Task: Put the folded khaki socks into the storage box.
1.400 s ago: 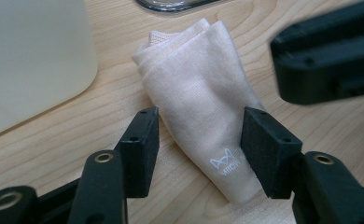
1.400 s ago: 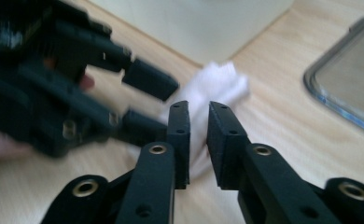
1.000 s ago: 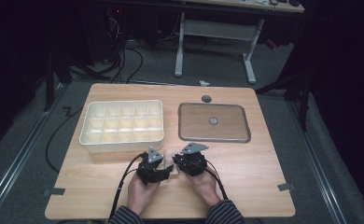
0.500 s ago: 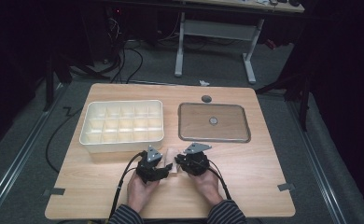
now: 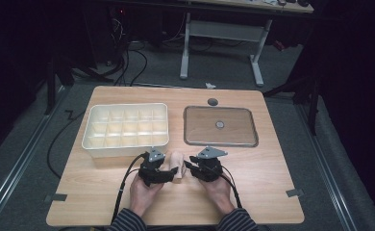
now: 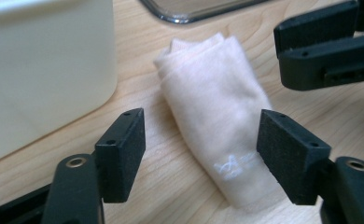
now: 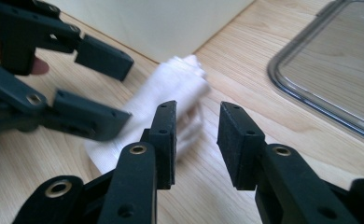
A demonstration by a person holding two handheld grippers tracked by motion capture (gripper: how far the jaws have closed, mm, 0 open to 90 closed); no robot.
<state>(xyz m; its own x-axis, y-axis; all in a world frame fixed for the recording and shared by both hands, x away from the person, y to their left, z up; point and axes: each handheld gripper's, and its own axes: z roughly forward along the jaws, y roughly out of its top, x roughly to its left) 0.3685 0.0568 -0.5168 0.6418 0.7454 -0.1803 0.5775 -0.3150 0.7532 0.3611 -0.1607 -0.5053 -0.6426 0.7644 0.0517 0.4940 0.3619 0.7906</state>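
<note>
Here the rolled cloth (image 6: 217, 126) lies between the left gripper's (image 6: 201, 154) spread, unclenched jaws, ungrasped.

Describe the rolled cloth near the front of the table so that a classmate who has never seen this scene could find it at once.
Start at the wooden table and find the cream divided box on its left half. Just in front of that box's right corner, between the left tool and the right tool, lies the rolled cloth. It is the only soft thing there, pale peach with small white stitching.

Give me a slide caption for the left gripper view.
Open left gripper straddling a rolled cream cloth beside the divided box.
</note>
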